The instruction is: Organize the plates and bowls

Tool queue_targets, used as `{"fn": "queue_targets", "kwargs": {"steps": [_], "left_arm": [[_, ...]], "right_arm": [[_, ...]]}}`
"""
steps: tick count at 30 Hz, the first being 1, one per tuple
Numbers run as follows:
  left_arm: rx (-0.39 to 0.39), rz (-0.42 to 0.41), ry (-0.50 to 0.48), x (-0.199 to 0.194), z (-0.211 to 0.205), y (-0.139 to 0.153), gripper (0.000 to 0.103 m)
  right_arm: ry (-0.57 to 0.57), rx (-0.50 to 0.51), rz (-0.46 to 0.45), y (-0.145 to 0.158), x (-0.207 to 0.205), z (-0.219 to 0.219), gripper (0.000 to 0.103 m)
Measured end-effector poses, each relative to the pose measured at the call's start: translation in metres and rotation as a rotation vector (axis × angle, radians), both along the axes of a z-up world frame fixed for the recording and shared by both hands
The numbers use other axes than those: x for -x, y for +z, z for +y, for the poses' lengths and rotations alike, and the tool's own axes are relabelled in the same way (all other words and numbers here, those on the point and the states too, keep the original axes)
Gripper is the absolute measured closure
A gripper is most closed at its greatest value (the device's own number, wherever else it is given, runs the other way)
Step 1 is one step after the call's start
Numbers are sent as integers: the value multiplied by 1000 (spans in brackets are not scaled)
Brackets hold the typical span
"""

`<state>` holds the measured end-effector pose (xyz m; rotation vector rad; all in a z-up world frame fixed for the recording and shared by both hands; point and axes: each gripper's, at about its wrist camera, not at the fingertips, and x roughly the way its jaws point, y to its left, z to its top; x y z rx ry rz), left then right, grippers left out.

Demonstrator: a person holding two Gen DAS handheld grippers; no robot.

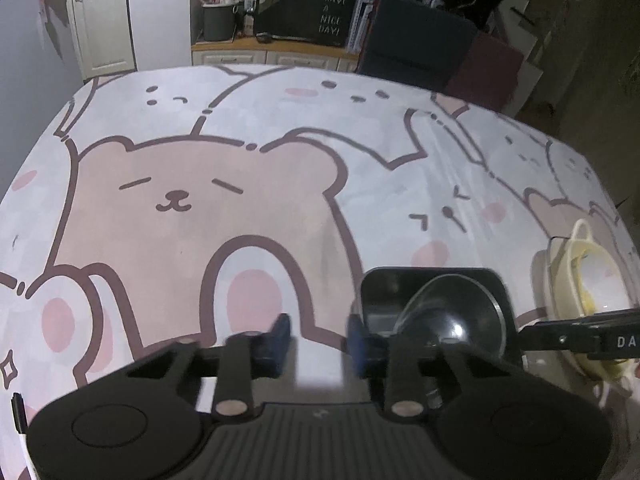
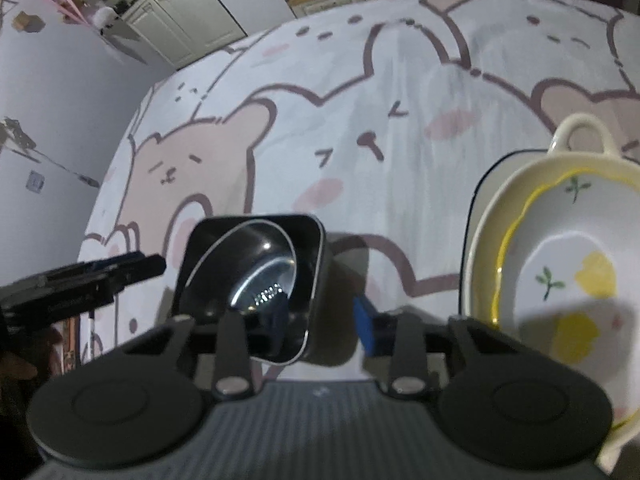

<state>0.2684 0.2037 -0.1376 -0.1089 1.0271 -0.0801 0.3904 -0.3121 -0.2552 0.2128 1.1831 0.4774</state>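
A black square bowl (image 1: 436, 280) sits on the bear-print tablecloth with a round black bowl (image 1: 460, 316) tilted inside it. My left gripper (image 1: 320, 340) is open and empty just left of it. In the right wrist view the square bowl (image 2: 312, 240) holds the round bowl (image 2: 248, 264). My right gripper (image 2: 324, 320) is open, its left finger inside the square bowl and its right finger outside the bowl's right wall. A cream handled dish (image 2: 500, 200) with a white flowered bowl (image 2: 568, 280) nested in it stands to the right; this stack also shows in the left wrist view (image 1: 576, 268).
The bear-print tablecloth (image 1: 240, 200) covers the table. Cabinets, a counter with clutter and a dark chair (image 1: 416, 40) stand beyond the far edge. The other gripper's arm (image 2: 80, 280) reaches in from the left in the right wrist view.
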Motion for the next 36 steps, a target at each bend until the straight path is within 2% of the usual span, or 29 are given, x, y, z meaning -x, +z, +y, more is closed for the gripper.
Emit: {"fn": "queue_targets", "kwargs": {"steps": [4,6,9,12,16,24,29,31,33,36], "left_arm": [[13,33,-20,-8,-2,-12,86],[35,42,-27,-10,-3,-15,87],[27,53,-27,-14,-4,-20,89],[37,66,-28,-16,-4,-24,91],[74,74,-33,-18,-3,-26,91],[133,24,-2,-14,7,-8,90],[164,37,11,-15,10,-10,90],[178,32,18,-14,13,-8,88],[191,15,23,-12,15,-4,79],[203,1,15,-11,13,0,77]], "right_arm": [[-17,16,5,-6,-5,4,80],[-18,11,18,-9,-8,6,82],[-16,12,28,-13,-11,9,83],[-13,7,46,-18,-13,11,88],[-3,7,49,-18,-12,16,90],[-21,-18,65,-19,-15,12,90],[-27,-26,76,-21,-16,11,90],[-27,-30,77,-20,-16,11,90],[-29,-30,76,-20,-16,10,90],[-32,-32,76,-19,-16,9,90]]}}
